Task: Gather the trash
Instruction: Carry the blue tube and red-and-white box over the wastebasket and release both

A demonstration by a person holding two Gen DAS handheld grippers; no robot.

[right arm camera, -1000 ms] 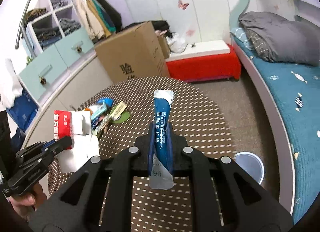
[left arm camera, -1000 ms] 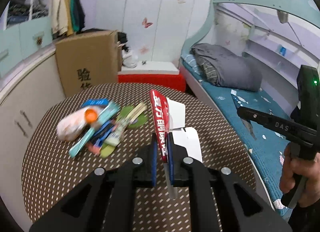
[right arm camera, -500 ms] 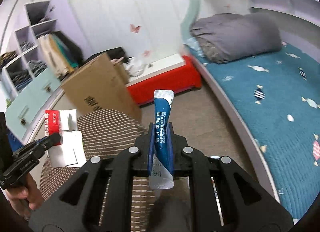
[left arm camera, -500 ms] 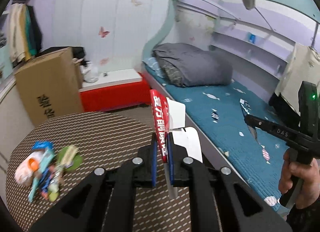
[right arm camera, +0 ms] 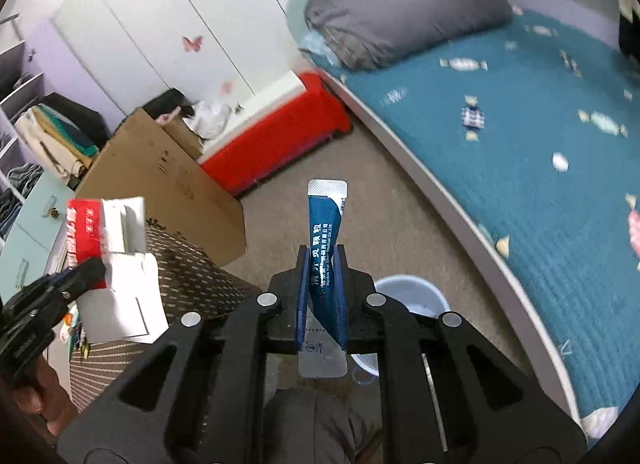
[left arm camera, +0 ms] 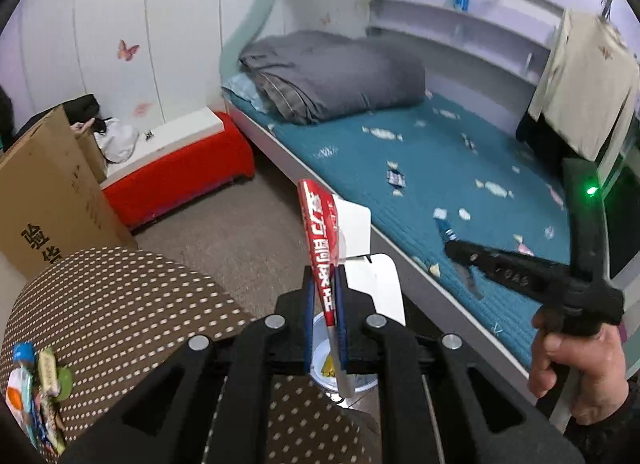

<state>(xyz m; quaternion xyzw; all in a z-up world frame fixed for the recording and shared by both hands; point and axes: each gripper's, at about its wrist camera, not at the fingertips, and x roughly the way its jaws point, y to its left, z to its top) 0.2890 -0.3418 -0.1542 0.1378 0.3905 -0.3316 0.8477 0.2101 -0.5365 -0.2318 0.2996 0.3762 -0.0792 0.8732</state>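
Note:
My left gripper (left arm camera: 323, 288) is shut on a flattened red and white carton (left arm camera: 320, 240), held upright above a pale blue bin (left arm camera: 324, 368) on the floor. The carton also shows at the left of the right wrist view (right arm camera: 104, 236). My right gripper (right arm camera: 323, 264) is shut on a blue sachet (right arm camera: 325, 232), held upright over the same bin (right arm camera: 412, 296). The right gripper shows in the left wrist view (left arm camera: 464, 252) to the right, in a hand. Several pieces of trash (left arm camera: 36, 384) lie on the round dotted table (left arm camera: 120, 296).
A bed with a teal cover (left arm camera: 440, 168) and a grey duvet (left arm camera: 332, 68) runs along the right. A cardboard box (left arm camera: 44, 192) and a red bench (left arm camera: 180, 180) stand beyond the table. Carpeted floor (left arm camera: 240, 232) lies between table and bed.
Both grippers have swung right, away from the table, with the carton and the sachet still held. The bin has come into view below both of them.

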